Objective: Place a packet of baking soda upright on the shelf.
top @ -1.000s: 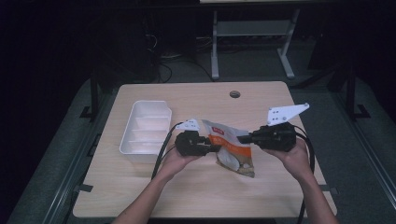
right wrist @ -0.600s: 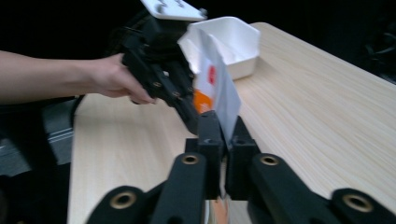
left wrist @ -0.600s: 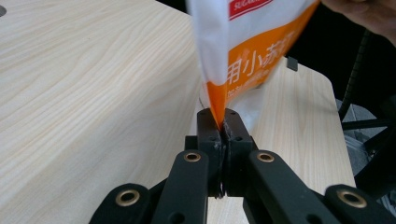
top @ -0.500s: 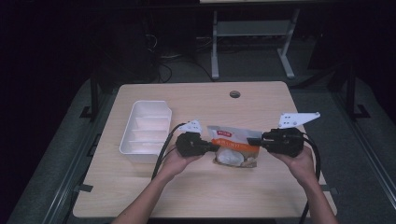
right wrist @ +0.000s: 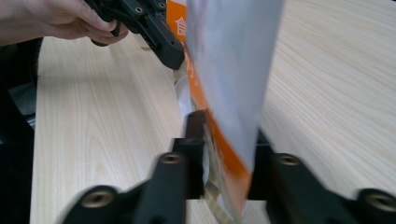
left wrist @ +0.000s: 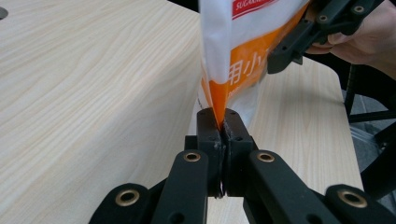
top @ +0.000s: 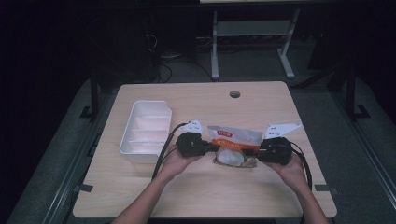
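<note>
This looks like a lab or test room, dimly lit: a plain light-wood table (top: 196, 196) with a cable hole (top: 235, 94) near its far edge stands on dark carpet, with a bare metal desk frame (top: 252, 42) and loose cables (top: 168, 56) behind it.

Both forearms reached forward over the table (top: 140, 186), the left gripper (top: 211, 146) pinched tight at one side of the pouch (top: 233, 140) and the right gripper (top: 259, 149) clamped at its opposite side, facing each other.
</note>
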The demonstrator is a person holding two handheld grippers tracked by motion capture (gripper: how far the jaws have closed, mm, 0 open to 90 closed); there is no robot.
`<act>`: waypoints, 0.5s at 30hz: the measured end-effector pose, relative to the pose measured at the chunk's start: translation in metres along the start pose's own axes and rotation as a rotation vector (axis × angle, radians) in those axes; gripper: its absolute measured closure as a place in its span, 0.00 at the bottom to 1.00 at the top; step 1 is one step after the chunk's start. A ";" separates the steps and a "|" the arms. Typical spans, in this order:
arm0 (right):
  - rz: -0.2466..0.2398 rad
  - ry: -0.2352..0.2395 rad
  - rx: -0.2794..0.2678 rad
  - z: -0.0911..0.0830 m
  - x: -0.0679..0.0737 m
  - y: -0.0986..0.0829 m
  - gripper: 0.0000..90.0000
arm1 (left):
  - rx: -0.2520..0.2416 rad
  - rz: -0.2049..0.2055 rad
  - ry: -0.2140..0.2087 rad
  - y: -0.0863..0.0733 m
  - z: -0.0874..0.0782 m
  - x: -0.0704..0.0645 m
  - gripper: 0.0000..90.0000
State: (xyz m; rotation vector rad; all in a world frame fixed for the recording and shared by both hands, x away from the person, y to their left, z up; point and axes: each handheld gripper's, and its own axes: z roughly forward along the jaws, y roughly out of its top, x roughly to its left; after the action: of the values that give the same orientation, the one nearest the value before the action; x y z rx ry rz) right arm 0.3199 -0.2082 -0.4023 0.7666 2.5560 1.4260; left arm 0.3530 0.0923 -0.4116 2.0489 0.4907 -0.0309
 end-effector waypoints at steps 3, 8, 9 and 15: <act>0.002 0.005 0.003 0.001 0.002 0.001 0.99 | 0.003 0.002 0.004 0.000 0.000 -0.001 0.97; 0.005 0.016 0.001 0.000 0.004 0.002 1.00 | 0.005 0.022 0.042 -0.001 -0.003 -0.004 0.92; 0.008 0.015 0.001 -0.001 0.004 0.002 1.00 | 0.003 0.019 0.049 -0.002 -0.003 -0.005 0.89; 0.032 0.011 -0.009 -0.008 0.002 0.004 1.00 | 0.007 0.038 0.106 -0.011 -0.011 -0.011 0.70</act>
State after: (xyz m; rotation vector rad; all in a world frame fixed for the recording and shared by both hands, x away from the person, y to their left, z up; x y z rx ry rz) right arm 0.3166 -0.2115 -0.3945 0.8037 2.5551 1.4541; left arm 0.3374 0.1025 -0.4124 2.0732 0.5180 0.0997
